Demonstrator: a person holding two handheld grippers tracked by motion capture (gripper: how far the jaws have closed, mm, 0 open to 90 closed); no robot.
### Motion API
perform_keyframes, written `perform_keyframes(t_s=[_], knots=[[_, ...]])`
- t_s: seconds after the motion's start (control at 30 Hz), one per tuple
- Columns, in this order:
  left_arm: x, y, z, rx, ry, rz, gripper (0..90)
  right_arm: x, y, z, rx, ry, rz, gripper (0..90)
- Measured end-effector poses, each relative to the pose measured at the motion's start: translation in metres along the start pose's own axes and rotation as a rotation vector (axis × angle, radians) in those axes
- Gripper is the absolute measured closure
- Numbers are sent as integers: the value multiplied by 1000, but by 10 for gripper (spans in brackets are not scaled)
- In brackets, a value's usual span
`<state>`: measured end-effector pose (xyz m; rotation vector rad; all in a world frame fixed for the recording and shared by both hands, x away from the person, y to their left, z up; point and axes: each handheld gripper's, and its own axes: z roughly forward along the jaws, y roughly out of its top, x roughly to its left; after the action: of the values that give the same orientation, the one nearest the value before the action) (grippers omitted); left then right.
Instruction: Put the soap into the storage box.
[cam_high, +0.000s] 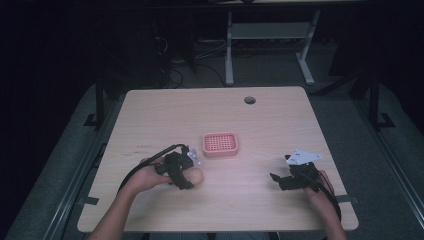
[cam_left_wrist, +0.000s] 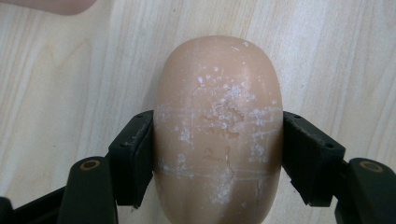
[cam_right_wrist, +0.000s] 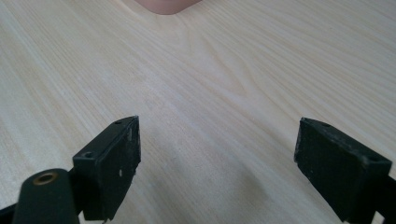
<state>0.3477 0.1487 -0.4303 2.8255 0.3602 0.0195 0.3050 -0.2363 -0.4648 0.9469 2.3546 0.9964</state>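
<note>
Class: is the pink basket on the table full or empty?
Empty: the high view shows the pink basket's bare grid floor, nothing inside it.

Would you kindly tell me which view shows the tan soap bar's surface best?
The left gripper view: the soap bar sits close up between the jaws, its white scuffs plain. The high view shows it small beside the left hand-held gripper.

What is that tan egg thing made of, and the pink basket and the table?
The tan oval looks like smooth matte plastic or rubber, though I can't be sure: its surface is scuffed with white flecks and scratch lines. The pink basket seems to be moulded plastic, with a grid of small holes. The table looks like pale wood or wood-look laminate, with visible grain lines.
</note>
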Motion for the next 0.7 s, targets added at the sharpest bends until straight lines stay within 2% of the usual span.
perform_keyframes(t_s=[0.13, 0.23, 0.7], knots=[[2, 1, 0, 2, -10, -2, 322, 0, 0, 0, -1, 1, 3, 139], [2, 3, 0, 8, -1, -3, 322, 0, 0, 0, -5, -1, 3, 139], [8, 18, -4, 0, 9, 28, 321, -1, 0, -3, -30, -6, 30, 139]])
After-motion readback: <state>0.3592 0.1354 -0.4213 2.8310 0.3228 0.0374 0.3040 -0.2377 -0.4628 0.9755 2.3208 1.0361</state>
